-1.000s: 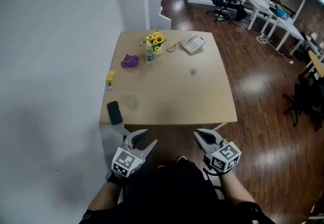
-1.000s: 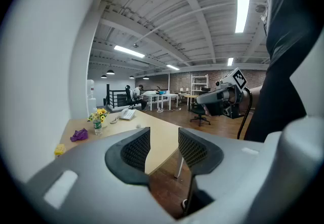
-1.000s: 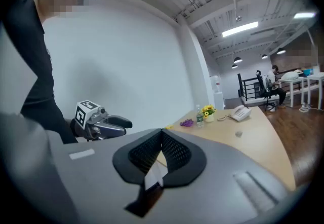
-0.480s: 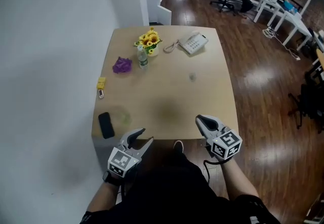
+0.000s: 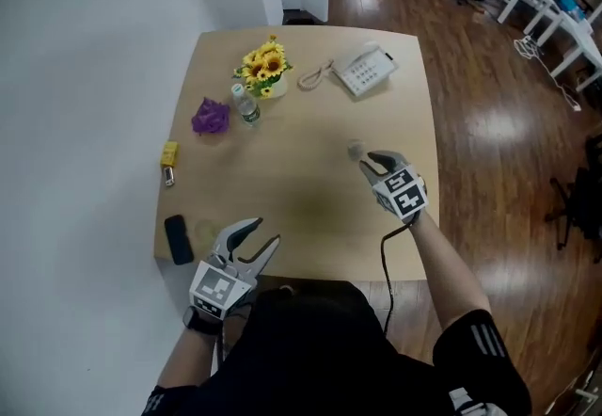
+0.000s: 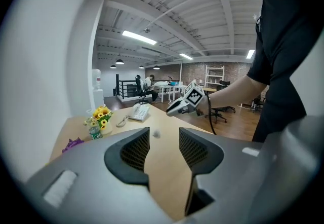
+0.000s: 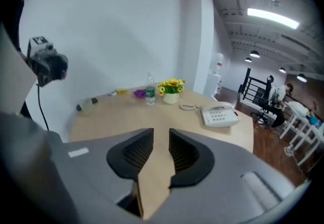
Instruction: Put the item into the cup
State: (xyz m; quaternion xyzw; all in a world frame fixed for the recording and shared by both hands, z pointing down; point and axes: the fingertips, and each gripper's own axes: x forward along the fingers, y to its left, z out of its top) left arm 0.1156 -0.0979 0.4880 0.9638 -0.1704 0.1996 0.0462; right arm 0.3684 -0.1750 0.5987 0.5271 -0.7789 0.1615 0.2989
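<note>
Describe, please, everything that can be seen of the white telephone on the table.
The white telephone is a corded desk set, of plastic as it looks, lying flat on the light wooden table near the far right corner. The right gripper view shows a sloped face with a block of small keys, and the handset seems to rest in place along one side. Its coiled cord loops over the tabletop toward the sunflowers. Only the table touches it.

A light wooden table (image 5: 301, 184) is seen. At its far end stand sunflowers (image 5: 262, 65), a small bottle (image 5: 246, 108) and a white telephone (image 5: 366, 72). Along the left edge lie a purple lump (image 5: 211, 116), a yellow block (image 5: 169, 153) and a black slab (image 5: 177, 238) beside a clear cup (image 7: 86, 105) — a small pale item (image 5: 355, 150) lies alone, mid-table.
</note>
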